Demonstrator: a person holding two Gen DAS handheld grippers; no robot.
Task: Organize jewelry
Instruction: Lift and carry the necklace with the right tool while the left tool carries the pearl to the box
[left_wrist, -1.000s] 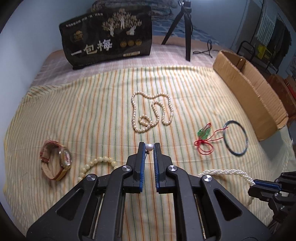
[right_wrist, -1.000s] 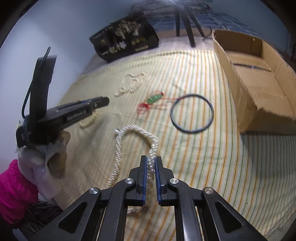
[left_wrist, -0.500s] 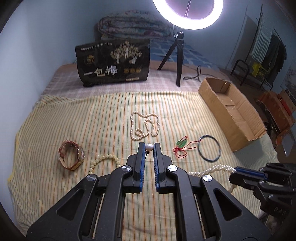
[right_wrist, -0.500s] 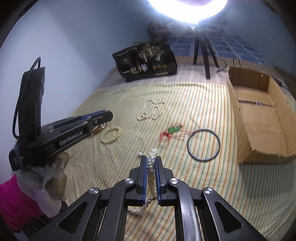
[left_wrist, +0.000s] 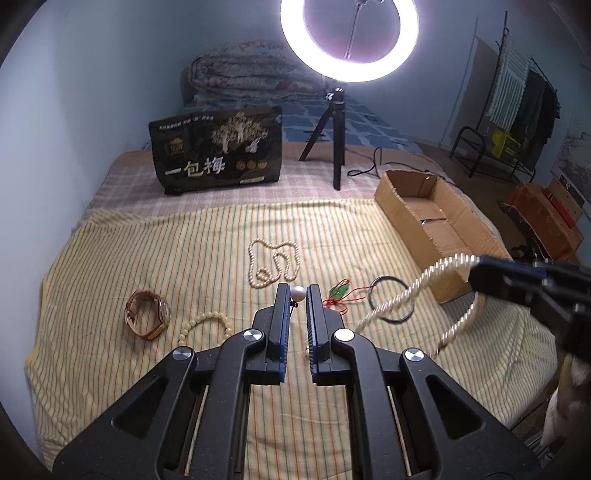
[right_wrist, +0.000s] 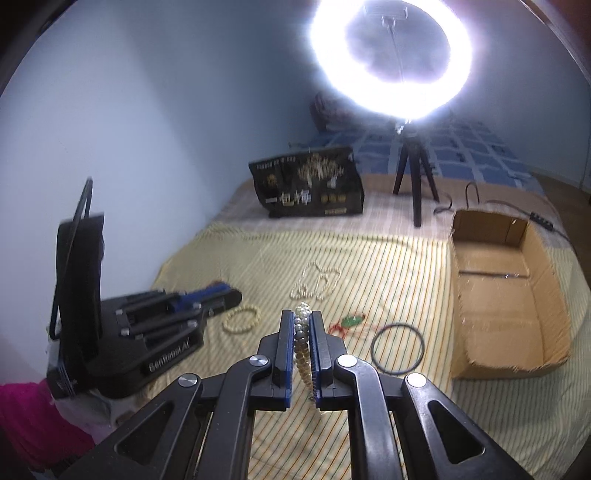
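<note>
Jewelry in hand: twisted pearl rope (left_wrist: 413, 291) held up off the bed between both tongs, sagging in a loop between them.
Left tongs (left_wrist: 297, 292): closed on a single large pearl (left_wrist: 297, 293), apparently the end bead of the rope.
Right tongs (right_wrist: 302, 322): clamped on the rope's strands, which run down between the blue pads.
Destination, judged: open cardboard box (left_wrist: 456, 236) at the right edge of the bed; inside, one thin item lies on its floor, too small to identify.
Progress, judged: early. At most one piece boxed; this rope is lifted but not yet over the box.
Still on striped bedspread (left_wrist: 110, 258): pearl necklace (left_wrist: 273, 260), wristwatch (left_wrist: 147, 314), pale bead bracelet (left_wrist: 205, 326), green pendant on red cord (left_wrist: 340, 293), dark bangle (left_wrist: 391, 299).
Surroundings: black printed bag (left_wrist: 218, 151) and ring light on tripod (left_wrist: 349, 40) at the far end, folded quilt behind.
Obstruction: path to the box looks free; the hanging loop passes above the bangle and pendant and could snag them if lowered.
</note>
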